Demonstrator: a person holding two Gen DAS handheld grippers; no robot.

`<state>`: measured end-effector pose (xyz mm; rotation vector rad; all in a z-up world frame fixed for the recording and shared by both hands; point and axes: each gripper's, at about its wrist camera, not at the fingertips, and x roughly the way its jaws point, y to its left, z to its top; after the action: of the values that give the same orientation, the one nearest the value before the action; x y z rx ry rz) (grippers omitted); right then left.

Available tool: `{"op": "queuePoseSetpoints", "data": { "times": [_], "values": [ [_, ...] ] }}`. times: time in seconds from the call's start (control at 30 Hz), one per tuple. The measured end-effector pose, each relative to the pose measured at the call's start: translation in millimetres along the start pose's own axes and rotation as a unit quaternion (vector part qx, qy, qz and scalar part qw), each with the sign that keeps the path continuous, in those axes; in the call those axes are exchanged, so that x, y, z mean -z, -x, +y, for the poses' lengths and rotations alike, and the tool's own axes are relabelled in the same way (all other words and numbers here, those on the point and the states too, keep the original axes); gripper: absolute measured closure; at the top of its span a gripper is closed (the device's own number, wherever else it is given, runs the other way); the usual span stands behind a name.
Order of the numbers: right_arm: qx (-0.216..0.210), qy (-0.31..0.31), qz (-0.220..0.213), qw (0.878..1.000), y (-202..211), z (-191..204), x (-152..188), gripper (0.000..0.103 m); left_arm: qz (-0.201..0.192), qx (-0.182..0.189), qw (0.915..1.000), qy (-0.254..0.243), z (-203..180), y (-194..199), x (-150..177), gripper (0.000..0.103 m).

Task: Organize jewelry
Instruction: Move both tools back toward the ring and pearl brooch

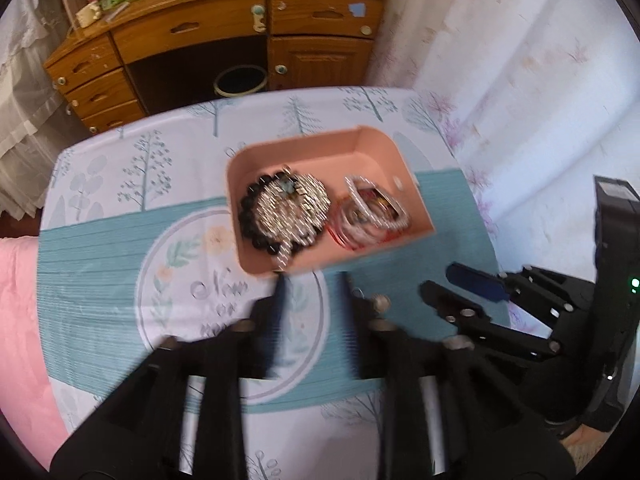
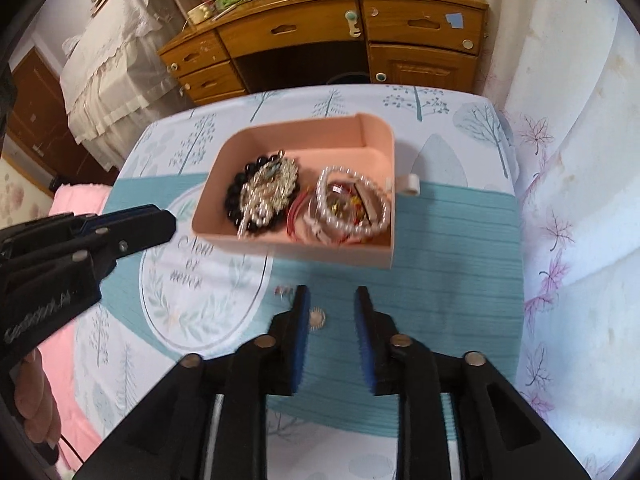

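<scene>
The pink box (image 2: 304, 248) sits on the table (image 2: 460, 280), just past the tips of the right gripper (image 2: 332, 320). That gripper's 2 fingers are spread wide w/ nothing between them. Right by its left finger, a small round silver piece (image 2: 317, 319) lies on the cloth, & a tiny bit of jewelry (image 2: 282, 291) lies a little farther on, nearer the box.

In the left view, the left gripper (image 1: 310, 304) is also spread apart & empty, w/ the box (image 1: 360, 256) right in front of its tips. The other gripper (image 1: 452, 284) shows off to the right side, fingers apart.

Inside the box: a black bead bracelet (image 2: 236, 196) w/ a shiny silver chain pile (image 2: 268, 192) on top, on the left. On the right, a white pearl bracelet (image 2: 352, 204) lies over red string loops (image 2: 298, 212). A white tab (image 2: 409, 184) sticks out of the box's right side. A wood desk (image 2: 320, 40) stands behind the table.
</scene>
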<state>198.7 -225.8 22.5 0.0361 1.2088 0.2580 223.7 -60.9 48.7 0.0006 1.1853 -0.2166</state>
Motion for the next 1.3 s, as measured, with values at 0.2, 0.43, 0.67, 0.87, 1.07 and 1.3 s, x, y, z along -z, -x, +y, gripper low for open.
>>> {"op": "queuePoseSetpoints", "data": {
  "times": [0.2, 0.43, 0.67, 0.87, 1.07, 1.3],
  "values": [
    [-0.008, 0.011, 0.017, 1.000, -8.9, 8.5, 20.5, 0.069, -0.001, 0.011, 0.9999, -0.006, -6.6, -0.5, 20.4, 0.049],
    [-0.016, 0.025, 0.039, 0.999, -31.9, 16.9, 28.3, 0.069, 0.002, 0.016, 0.9997, 0.019, 3.7, -8.3, 36.2, 0.049],
    [-0.009, 0.036, 0.054, 0.998, -50.4, 24.5, 26.2, 0.069, 0.024, 0.010, 0.9991, 0.032, 15.1, -29.7, 41.3, 0.049],
    [0.002, 0.043, 0.066, 0.997, -63.8, 28.2, 21.0, 0.069, 0.031, 0.005, 0.9987, 0.040, 22.7, -43.2, 43.4, 0.049],
    [0.007, 0.043, 0.071, 0.996, -78.5, 31.3, 17.1, 0.069, 0.034, 0.001, 0.9982, 0.050, 31.1, -52.2, 43.4, 0.049],
    [0.016, 0.042, 0.070, 0.997, -89.2, 32.6, 12.1, 0.069, 0.035, -0.002, 0.9980, 0.053, 36.1, -57.4, 42.5, 0.049]
  ]
}}
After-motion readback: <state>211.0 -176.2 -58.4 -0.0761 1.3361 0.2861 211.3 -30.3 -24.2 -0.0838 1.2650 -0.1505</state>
